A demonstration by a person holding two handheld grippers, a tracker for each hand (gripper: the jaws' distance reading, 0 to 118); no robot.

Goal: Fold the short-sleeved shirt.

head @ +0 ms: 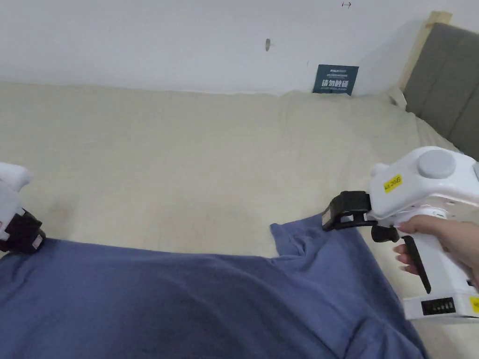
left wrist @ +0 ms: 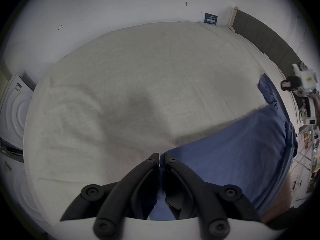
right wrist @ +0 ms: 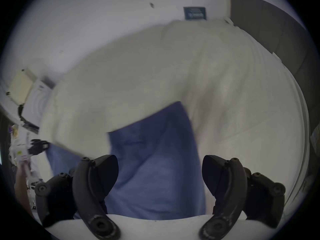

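Lying spread across near edge of cream bed (head: 187, 154) — blue shirt (head: 196, 304). Left tool (left wrist: 159, 160) clenched on shirt's corner. Right tool (right wrist: 160, 172) released, jaws wide apart, poised over sleeve (right wrist: 155, 126) — not touching it.

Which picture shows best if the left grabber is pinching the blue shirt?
The left gripper view: the left gripper has its jaws closed on the shirt edge. The head view shows it at the shirt's corner; the right gripper view shows it small and blurry.
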